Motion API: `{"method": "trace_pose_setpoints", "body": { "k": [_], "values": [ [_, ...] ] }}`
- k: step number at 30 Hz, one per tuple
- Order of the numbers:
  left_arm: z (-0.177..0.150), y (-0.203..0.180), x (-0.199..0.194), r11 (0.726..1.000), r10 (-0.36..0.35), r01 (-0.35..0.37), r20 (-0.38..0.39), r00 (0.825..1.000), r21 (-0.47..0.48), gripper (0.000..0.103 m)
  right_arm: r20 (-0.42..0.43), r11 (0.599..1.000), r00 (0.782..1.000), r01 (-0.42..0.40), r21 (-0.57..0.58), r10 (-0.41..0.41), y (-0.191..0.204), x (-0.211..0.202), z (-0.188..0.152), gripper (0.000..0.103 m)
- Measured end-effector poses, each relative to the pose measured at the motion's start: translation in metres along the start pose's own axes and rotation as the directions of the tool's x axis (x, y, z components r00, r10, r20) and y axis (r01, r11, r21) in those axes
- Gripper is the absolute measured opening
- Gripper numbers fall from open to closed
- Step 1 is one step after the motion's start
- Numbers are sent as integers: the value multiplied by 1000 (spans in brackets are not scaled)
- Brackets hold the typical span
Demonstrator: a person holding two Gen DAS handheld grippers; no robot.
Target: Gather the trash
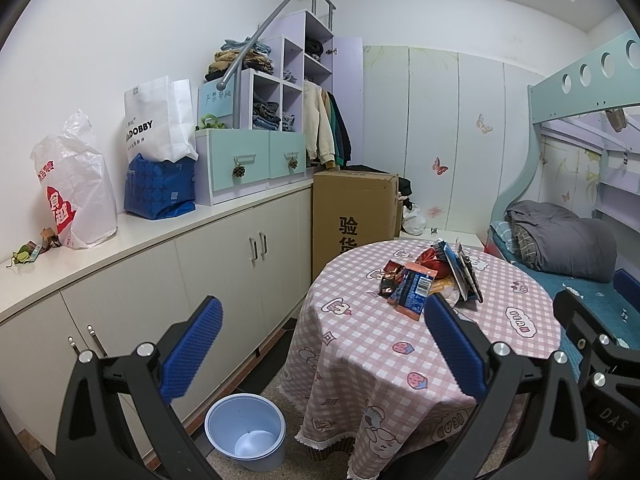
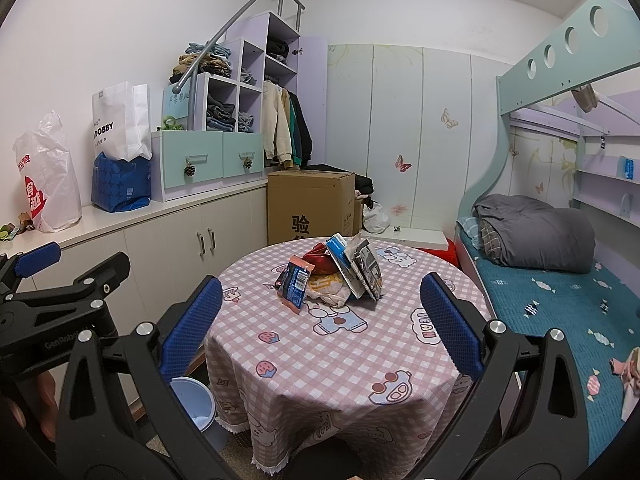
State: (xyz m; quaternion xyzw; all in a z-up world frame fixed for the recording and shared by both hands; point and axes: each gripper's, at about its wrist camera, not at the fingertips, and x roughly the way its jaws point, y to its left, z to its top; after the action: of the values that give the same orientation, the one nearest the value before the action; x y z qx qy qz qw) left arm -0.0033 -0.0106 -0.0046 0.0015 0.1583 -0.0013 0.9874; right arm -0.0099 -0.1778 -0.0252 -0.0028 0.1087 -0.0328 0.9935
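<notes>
A heap of snack wrappers and packets [image 1: 432, 278] lies on the far part of a round table with a pink checked cloth [image 1: 400, 344]; it also shows in the right wrist view [image 2: 336, 276]. A blue and orange packet [image 2: 296, 282] lies at the heap's near left. A light blue bin [image 1: 246, 432] stands on the floor left of the table, partly hidden in the right wrist view [image 2: 194, 400]. My left gripper [image 1: 320, 344] is open and empty, held back from the table. My right gripper [image 2: 320, 328] is open and empty, above the table's near half.
A long cream cabinet [image 1: 160, 264] runs along the left wall with plastic and paper bags [image 1: 76, 184] on top. A cardboard box [image 1: 352, 212] stands behind the table. A bunk bed with a grey quilt [image 2: 532, 232] is at the right.
</notes>
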Motion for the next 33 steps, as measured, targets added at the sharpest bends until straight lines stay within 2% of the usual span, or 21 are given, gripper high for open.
{"method": "trace_pose_setpoints", "body": {
  "k": [17,26,33],
  "values": [
    [-9,9,5,1000,3,-3,-11,1000,0,99,-15,1000,1000,-6,6,6,-1,10,-10,97],
    [-8,9,18,1000,11,-11,-45,999,10,99,-56,999,998,-26,34,28,-6,25,-15,97],
    [-12,5,44,1000,23,-21,-97,995,22,99,-103,999,994,-26,48,31,-11,46,-18,97]
  ]
}}
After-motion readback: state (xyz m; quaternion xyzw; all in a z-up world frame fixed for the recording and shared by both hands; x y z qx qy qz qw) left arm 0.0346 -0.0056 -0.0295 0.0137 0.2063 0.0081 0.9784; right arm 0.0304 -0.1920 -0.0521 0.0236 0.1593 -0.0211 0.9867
